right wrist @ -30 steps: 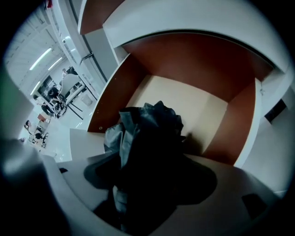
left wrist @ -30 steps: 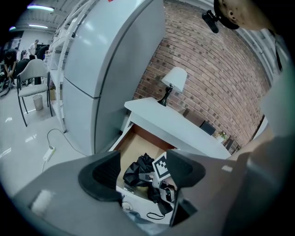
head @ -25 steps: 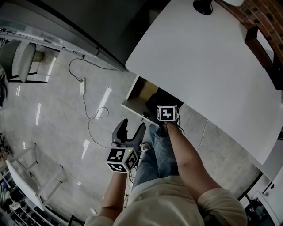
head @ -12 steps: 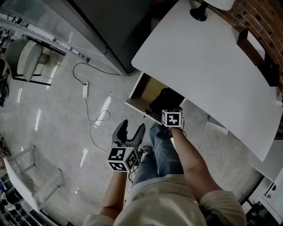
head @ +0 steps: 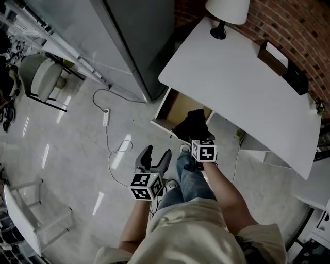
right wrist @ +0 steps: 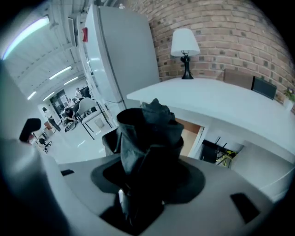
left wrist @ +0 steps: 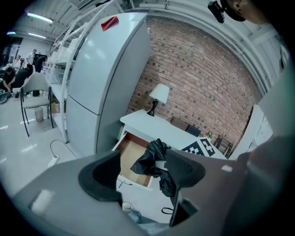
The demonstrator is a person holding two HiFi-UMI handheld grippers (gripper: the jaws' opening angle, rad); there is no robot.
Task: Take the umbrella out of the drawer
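My right claw (right wrist: 147, 159) is clamped on the umbrella (right wrist: 150, 124). The jaws stand partly apart because the bundle of black folded cloth fills the gap, and the canopy sticks out past the tips. In the head view this claw (head: 199, 136) hangs just on my side of the drawer (head: 178, 105), with the umbrella (head: 195, 122) bunched over the drawer's front edge, seemingly lifted off the wooden bottom rather than lying on it. My left claw (head: 155, 157) holds nothing. Its jaws are spread wide, and it waits further out from the drawer, over the floor beside my knee. From its own view, the umbrella (left wrist: 154, 159) shows dangling in front of the open drawer (left wrist: 132, 159).

I judge this to be the lift-out itself: the grip is made and the umbrella is nearly free. The next move calls for carrying it up and back towards me until the trailing cloth and loose strap clear the drawer's front. The grip has to stay firm, since limp fabric can slide.

A second ago my right claw sat lower, right at the drawer's front, and the umbrella was a dark heap inside. Now both have come up and towards me, and more bare wood shows in the drawer. My left claw has stayed open and empty, rising a little. Above the drawer, more of the desk (head: 242, 82) and the lamp (head: 227, 13) have come into sight.
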